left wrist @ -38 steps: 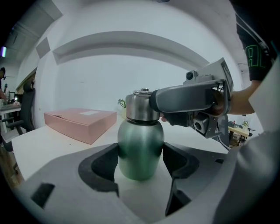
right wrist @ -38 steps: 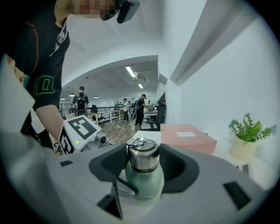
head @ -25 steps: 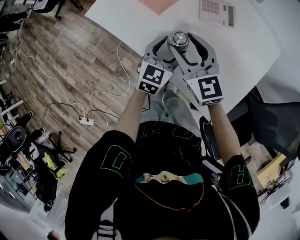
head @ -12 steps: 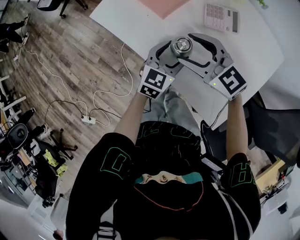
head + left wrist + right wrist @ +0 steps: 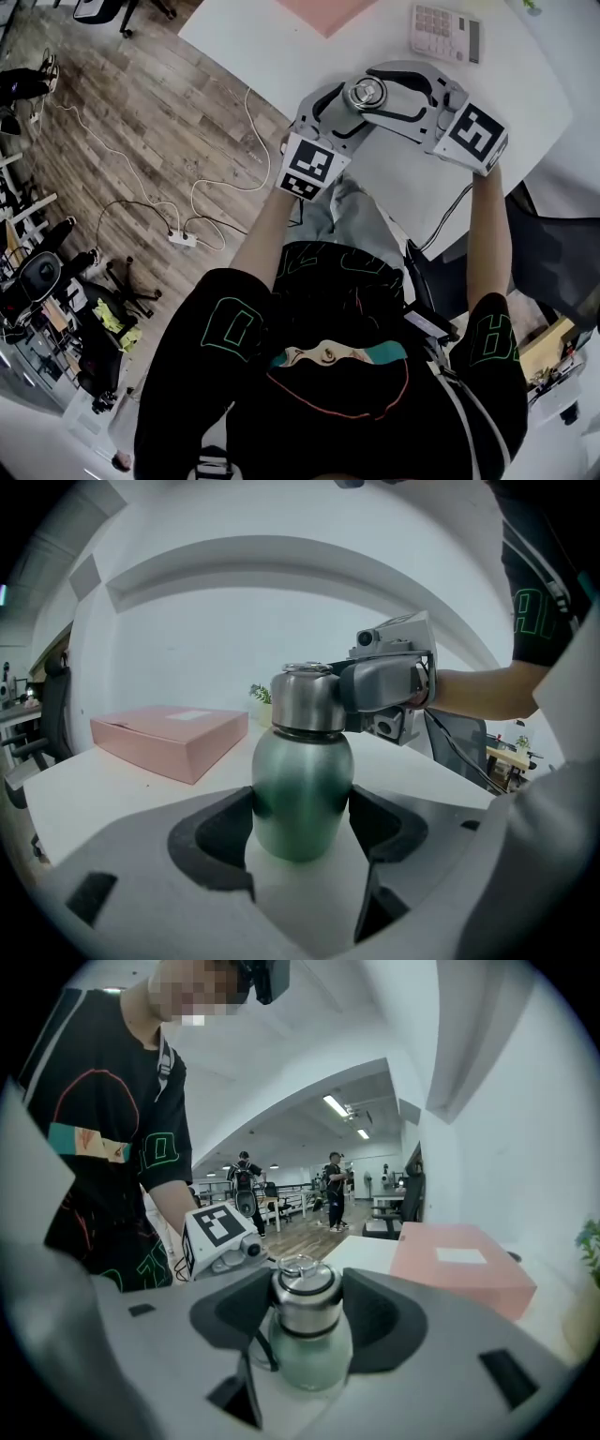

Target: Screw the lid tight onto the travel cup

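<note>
Nearest thing first: my left claw [image 5: 302,822] is clamped on the green belly of the travel cup [image 5: 302,780], one pad pressed in on each side, low on the bulge. The cup sits dead centre between those jaws and looks to be standing on the white table [image 5: 112,799]. Just above that grip, at the neck, is the steel lid [image 5: 305,700]. The right claw [image 5: 307,1312] comes in from the far right side of the cup at lid height. Its jaws have just been closing, and the lid is between them with both pads against its side wall, so I'd call that a grip on the lid. Handling-wise I'd guess rigid metal all round, nothing to crush. The finish is smooth and the body is rounded, so it could spin or ride up in the pads under torque. I can't tell if it's full, so weight is anyone's guess. The best holds are the ones it has now: the widest part of the body for bracing and the lid's straight wall for turning. The long axis is upright with the lid pointing straight up, so the twist goes about the vertical. Beyond the cup, off to the left of the left claw, there's a pink box [image 5: 169,738].
</note>
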Motion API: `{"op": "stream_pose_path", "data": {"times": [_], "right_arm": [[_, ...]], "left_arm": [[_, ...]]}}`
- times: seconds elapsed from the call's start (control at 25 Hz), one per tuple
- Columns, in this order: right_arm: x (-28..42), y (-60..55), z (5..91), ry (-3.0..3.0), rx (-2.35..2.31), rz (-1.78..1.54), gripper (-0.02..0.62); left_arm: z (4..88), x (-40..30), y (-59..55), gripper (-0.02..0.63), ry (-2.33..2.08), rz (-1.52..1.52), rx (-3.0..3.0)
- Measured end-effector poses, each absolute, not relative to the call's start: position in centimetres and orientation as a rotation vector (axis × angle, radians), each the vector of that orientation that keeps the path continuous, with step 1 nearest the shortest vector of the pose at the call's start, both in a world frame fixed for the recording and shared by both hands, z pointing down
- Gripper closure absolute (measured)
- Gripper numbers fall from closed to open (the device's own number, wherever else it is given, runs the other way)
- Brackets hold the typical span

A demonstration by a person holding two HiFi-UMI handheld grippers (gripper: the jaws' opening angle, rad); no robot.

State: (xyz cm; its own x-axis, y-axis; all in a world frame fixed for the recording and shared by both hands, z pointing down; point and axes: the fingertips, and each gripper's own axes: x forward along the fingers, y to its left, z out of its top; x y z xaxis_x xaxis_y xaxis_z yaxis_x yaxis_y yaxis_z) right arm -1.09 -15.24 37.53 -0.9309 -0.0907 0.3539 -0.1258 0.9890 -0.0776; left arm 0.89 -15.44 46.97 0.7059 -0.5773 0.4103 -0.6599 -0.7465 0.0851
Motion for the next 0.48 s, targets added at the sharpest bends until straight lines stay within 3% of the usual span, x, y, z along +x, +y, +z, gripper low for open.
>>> {"op": "stream_pose_path", "data": {"times": [0.48], "right_arm": [[-0.88, -15.39, 37.64, -2.792, 0.574, 0.082, 0.351]], "left_arm": [[47.17, 0.83, -15.31, 0.275, -0.995, 0.540, 2.682]]}}
